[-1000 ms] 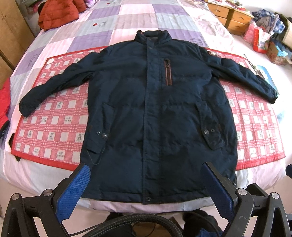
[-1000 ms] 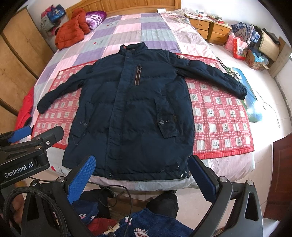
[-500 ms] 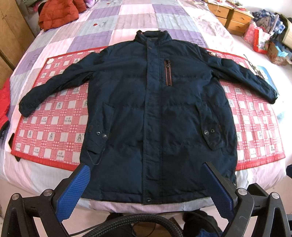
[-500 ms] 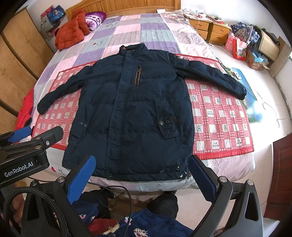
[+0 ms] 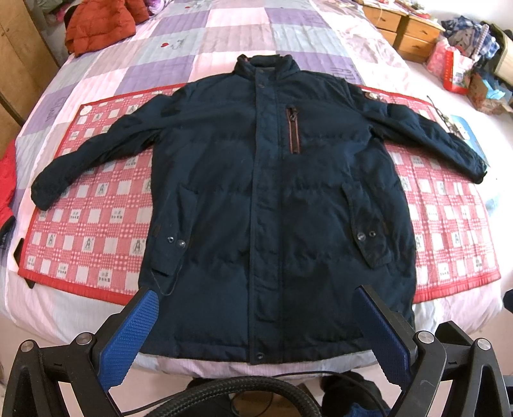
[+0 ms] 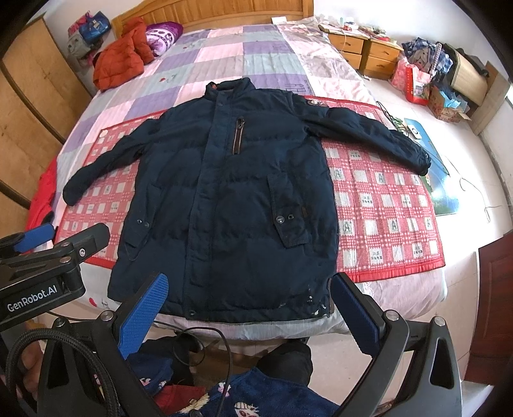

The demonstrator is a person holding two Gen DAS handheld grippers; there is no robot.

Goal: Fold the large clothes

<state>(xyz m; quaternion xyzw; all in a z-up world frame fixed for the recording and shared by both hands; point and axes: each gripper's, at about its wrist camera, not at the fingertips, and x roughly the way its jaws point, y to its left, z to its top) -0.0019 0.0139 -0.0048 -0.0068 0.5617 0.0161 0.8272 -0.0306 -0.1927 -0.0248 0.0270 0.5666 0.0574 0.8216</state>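
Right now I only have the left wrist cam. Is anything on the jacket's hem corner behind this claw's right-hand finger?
Observer: Yes. The navy jacket has white specks on the hem near that corner.
Operator: Where is the right claw?
Observer: The right claw hangs open off the foot of the bed, in front of the hem, holding nothing.
Operator: What is beyond the orange jacket?
Observer: A wooden headboard, with a purple patterned bundle lying against it.
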